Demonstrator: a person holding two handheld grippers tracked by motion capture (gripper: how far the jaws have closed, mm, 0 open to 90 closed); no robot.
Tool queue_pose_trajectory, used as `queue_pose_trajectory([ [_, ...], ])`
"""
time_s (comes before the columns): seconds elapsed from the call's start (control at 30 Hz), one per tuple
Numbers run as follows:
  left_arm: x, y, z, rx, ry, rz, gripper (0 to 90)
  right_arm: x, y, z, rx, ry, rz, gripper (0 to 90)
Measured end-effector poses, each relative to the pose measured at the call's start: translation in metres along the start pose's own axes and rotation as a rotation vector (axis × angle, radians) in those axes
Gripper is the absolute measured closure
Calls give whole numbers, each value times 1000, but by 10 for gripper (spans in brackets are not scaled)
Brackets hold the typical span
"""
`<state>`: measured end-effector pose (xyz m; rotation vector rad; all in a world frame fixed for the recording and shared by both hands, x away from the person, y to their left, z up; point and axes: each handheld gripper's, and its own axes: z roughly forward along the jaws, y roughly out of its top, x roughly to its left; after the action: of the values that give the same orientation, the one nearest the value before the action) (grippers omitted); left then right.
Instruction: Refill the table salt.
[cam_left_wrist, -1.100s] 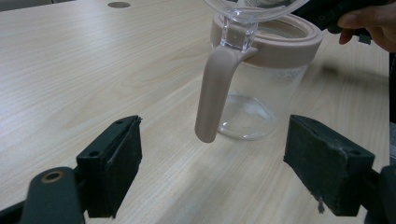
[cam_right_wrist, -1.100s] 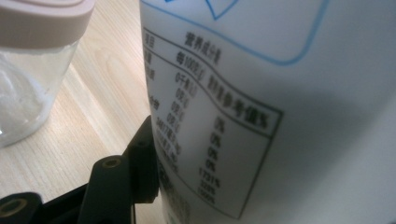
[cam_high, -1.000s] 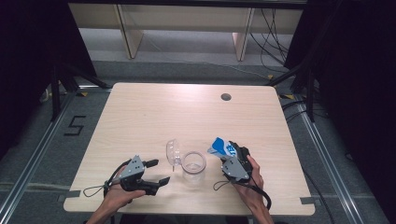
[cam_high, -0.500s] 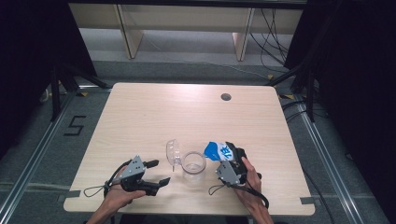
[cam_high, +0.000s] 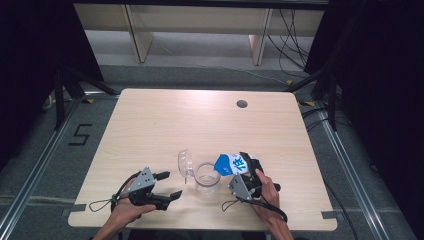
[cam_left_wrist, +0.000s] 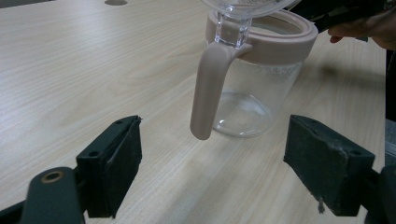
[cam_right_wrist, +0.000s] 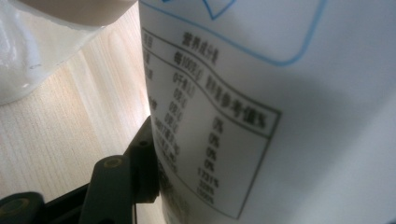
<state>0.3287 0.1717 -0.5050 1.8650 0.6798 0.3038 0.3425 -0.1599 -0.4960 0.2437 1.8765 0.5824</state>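
the left gripper (cam_high: 170, 185) rests on the table (cam_high: 150, 125) with its jaws spread wide, nothing between them. just ahead of it stands a clear jug (cam_left_wrist: 254, 88) with a pinkish rim, its handle (cam_left_wrist: 208, 88) facing the jaws. the right gripper (cam_high: 248, 167) is clamped on a blue-and-white carton (cam_high: 232, 164), tipped over the jug's mouth.

Clutter bunched at table's 6 o'clock edge, rest of top open.
Clear jug (cam_high: 206, 177) with flipped-up lid (cam_high: 185, 162) stands between both grippers; carton (cam_high: 234, 164) tilts over its rim from 3 o'clock. Left gripper (cam_high: 170, 186) jaws spread, handle (cam_left_wrist: 207, 88) just ahead, open tabletop (cam_high: 200, 120) toward 12 o'clock except a grommet hole (cam_high: 242, 104).
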Motion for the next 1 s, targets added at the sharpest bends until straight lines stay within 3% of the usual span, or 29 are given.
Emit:
queue_pose_trajectory([
  [0.1, 1, 0, 0, -1, 0, 8, 184, -1, 1, -1, 4, 3, -12, 439],
  [0.13, 0, -1, 0, -2, 2, -16, 184, -1, 2, -1, 3, 3, -15, 440],
  [0.2, 2, 0, 0, -9, -9, 8, 184, 0, 2, -1, 8, -2, -28, 440],
  [0.47, 1, -1, 0, -3, -3, 1, 184, 4, 4, -1, 29, -20, -72, 443],
  [0.57, 1, -1, 0, -5, -1, -5, 184, 4, 5, -1, 46, -34, -119, 445],
  [0.63, 2, 0, 0, -9, -14, 7, 184, 5, 6, -2, 47, -39, -120, 446],
  [0.67, 2, 0, 0, -8, -14, 7, 184, 3, 7, -3, 62, -57, -162, 447],
  [0.77, 2, 0, 0, -9, -14, 7, 184, 2, 7, -2, 55, -64, -185, 448],
  [0.8, 2, 0, 0, -9, -14, 7, 184, -2, 9, -2, 57, -78, -264, 448],
  [0.83, 2, 0, 0, -9, -14, 7, 184, 4, 8, -2, 66, -64, -175, 449],
  [0.9, 1, 0, 0, -4, -4, 6, 184, 4, 8, -2, 73, -65, -183, 449],
  [1.0, 2, 0, 0, -10, -9, 5, 184, 2, 9, -2, 77, -78, -233, 449],
])
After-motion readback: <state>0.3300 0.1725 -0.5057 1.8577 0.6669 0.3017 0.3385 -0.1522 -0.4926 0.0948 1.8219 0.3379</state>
